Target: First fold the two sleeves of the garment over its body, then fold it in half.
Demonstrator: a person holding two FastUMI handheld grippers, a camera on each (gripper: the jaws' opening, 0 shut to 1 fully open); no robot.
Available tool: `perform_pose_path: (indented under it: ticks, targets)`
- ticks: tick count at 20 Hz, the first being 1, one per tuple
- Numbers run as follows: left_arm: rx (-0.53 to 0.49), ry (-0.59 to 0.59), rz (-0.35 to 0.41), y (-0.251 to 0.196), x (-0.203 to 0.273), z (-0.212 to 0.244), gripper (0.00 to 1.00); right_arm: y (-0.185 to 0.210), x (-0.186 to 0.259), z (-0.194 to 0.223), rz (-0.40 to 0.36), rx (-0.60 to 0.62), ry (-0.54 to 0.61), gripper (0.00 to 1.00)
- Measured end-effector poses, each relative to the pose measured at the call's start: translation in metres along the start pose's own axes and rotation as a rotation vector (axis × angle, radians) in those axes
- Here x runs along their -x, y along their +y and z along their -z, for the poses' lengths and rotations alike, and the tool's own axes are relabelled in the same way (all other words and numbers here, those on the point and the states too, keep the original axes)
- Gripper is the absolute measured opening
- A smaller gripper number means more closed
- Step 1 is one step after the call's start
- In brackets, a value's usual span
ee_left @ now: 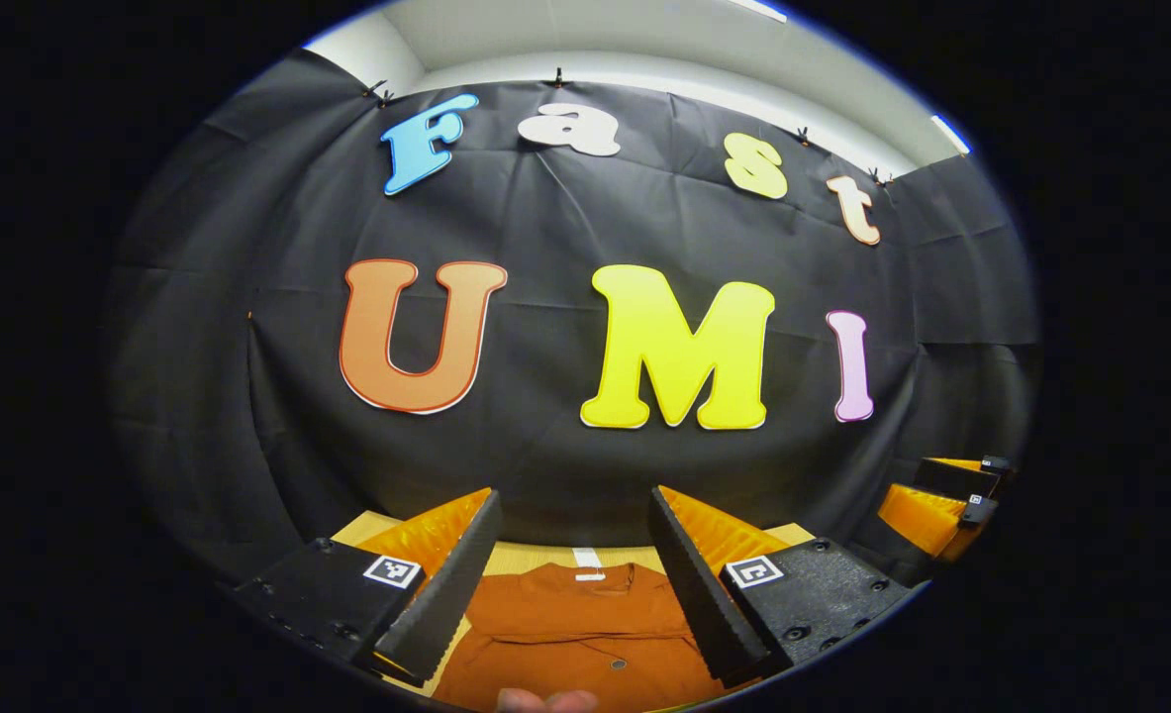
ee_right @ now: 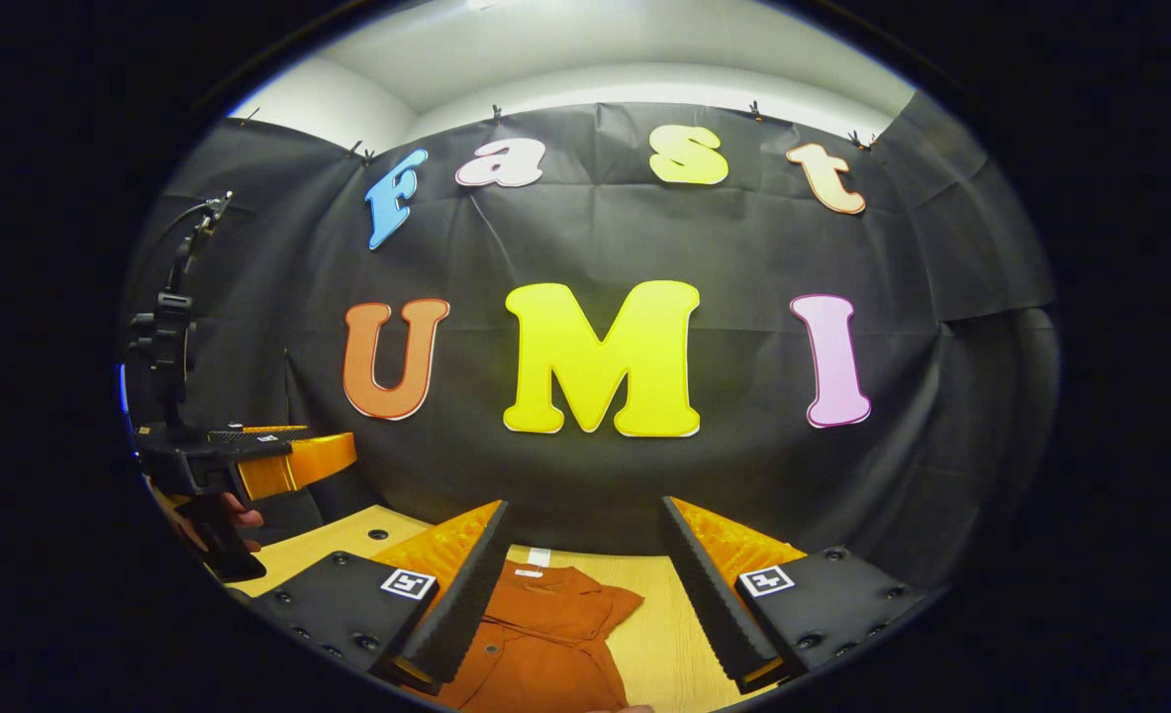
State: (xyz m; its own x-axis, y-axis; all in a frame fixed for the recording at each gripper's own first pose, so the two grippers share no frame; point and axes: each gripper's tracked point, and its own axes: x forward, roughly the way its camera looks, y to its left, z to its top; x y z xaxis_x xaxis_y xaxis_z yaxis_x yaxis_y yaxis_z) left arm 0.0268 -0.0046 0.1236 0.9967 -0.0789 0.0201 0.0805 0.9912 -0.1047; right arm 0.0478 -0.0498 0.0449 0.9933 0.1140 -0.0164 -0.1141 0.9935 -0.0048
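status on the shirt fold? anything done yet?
Done: nothing visibly; the orange garment lies flat on the wooden table with one short sleeve spread out to the side, not folded over the body. In hand: nothing; the left tool and right tool both hang open above the garment. Left: both sleeve folds, then the fold in half.

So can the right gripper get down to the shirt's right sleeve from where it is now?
Probably yes. The right gripper hangs open above the table, and the rust-orange shirt lies flat below it with its sleeve spread out and nothing in between.
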Motion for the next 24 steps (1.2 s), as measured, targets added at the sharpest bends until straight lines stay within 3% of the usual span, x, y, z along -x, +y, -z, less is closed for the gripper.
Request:
perform_pose_path:
  ticks: [8, 13, 18, 22, 24]
  targets:
    - [-0.028, 0.233, -0.024, 0.053, 0.026, 0.093, 0.96, -0.013, 0.004, 0.059, -0.020, -0.007, 0.166, 0.94]
    - [-0.046, 0.423, -0.051, 0.086, 0.058, 0.170, 0.97, -0.039, 0.024, 0.126, 0.029, -0.012, 0.346, 0.95]
    - [0.025, 0.645, -0.060, 0.109, 0.108, 0.250, 0.96, -0.054, 0.056, 0.193, 0.057, -0.039, 0.511, 0.95]
    - [0.092, 0.844, -0.016, 0.110, 0.149, 0.313, 0.97, -0.058, 0.086, 0.243, 0.043, -0.030, 0.645, 0.95]
    - [0.091, 0.928, -0.029, 0.119, 0.174, 0.342, 1.00, -0.061, 0.102, 0.264, 0.034, -0.016, 0.699, 0.95]
